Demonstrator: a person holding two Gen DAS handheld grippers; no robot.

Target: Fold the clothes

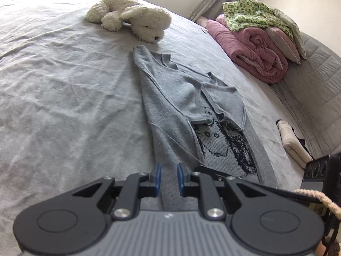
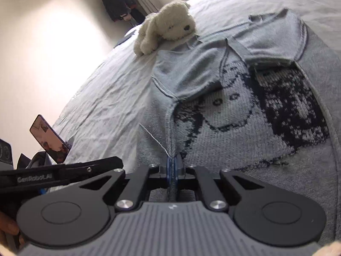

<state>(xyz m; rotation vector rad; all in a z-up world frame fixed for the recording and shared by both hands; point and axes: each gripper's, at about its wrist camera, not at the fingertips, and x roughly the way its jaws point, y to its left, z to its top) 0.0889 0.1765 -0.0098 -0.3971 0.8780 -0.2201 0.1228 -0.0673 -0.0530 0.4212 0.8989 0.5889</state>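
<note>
My right gripper point(image 2: 173, 166) pinches the grey knitted sweater's point(image 2: 245, 115) near hem; my left gripper point(image 1: 168, 179) straddles a fabric ridge, jaws slightly apart. Sleeves look folded in; lengthwise folding remains.

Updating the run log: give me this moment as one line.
stage: folding grey sweater on bed | left gripper: jaws apart over hem | right gripper: shut on folded edge

A white plush dog point(image 1: 136, 16) lies on its side on the bed point(image 1: 53, 89), which has a wrinkled pale sheet. At the far edge, a rolled pink quilt point(image 1: 251, 51) carries a green-patterned cloth point(image 1: 253, 13). A phone point(image 2: 49, 139) stands tilted nearby.
</note>
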